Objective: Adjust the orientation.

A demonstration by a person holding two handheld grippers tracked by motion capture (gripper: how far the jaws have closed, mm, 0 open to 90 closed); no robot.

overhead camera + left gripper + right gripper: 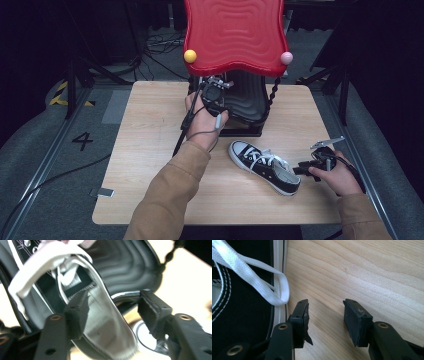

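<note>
Your left gripper (112,312) stands with jaws parted around the heel collar of a black sneaker (75,290) on the shoe rack's (250,100) lower shelf, one jaw inside the opening, pads not pressing; your right gripper (325,315) waits with jaws wide over bare desk (367,272), just beside the second sneaker (264,166) lying near the desk's front. The risk, as it looks: pull the left hand back carelessly and the inner jaw could snag the collar or a loose lace and drag the shoe off the shelf. Both are black canvas low-tops with white laces, white rubber soles and toe caps.
</note>
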